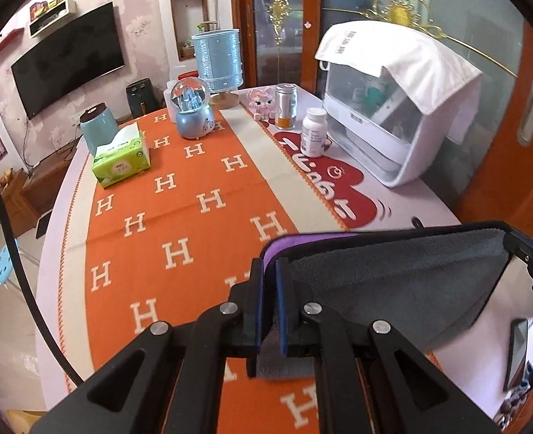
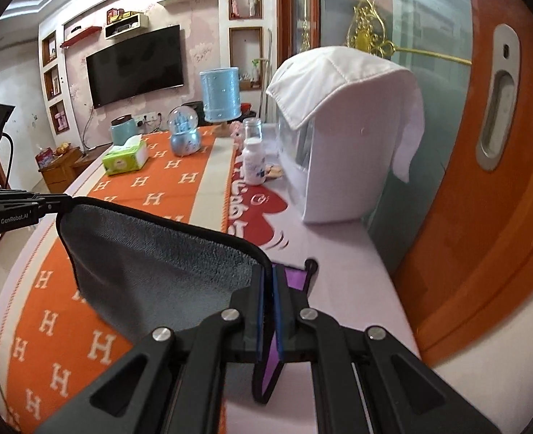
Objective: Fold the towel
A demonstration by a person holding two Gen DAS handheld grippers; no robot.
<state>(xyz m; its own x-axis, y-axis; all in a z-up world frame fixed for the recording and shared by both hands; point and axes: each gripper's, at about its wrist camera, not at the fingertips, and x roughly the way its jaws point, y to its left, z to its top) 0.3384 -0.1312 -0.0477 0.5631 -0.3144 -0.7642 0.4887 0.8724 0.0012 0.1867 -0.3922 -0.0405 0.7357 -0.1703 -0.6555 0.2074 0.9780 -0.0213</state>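
The left gripper (image 1: 270,300) is pinched tight on one top corner of the towel (image 1: 393,289). The right gripper (image 2: 268,303) is pinched tight on the other top corner. The towel hangs between them, up off the table (image 1: 407,195), with its top edge pulled almost straight. It is gray and fuzzy, with a black edge and a purple back.

The left view shows the gray side going off to the right, where only a small black bit of the right gripper (image 1: 530,256) peeks in. The right view shows the towel (image 2: 150,267) from the other end, and there the left gripper (image 2: 54,204) looks like a long black arm at the towel's far corner. Only the right view shows the purple side hanging down below the fingers (image 2: 257,311).

Under the towel lies an orange cloth (image 1: 179,209) with white H letters. Past the towel, on that cloth, sits a green tissue box (image 1: 121,157). Behind the tissue box stands a blue jar (image 1: 98,126). A snow globe (image 1: 193,110) sits further back than the towel, and a blue lamp (image 1: 217,59) stands behind it. To the right of the towel's far side is a white pill bottle (image 1: 314,132), and next to it a white box (image 1: 393,108) with a white cloth on top. The right view shows that box (image 2: 338,166) from the side. Far away past the towel, a black TV (image 1: 67,58) hangs on the wall.
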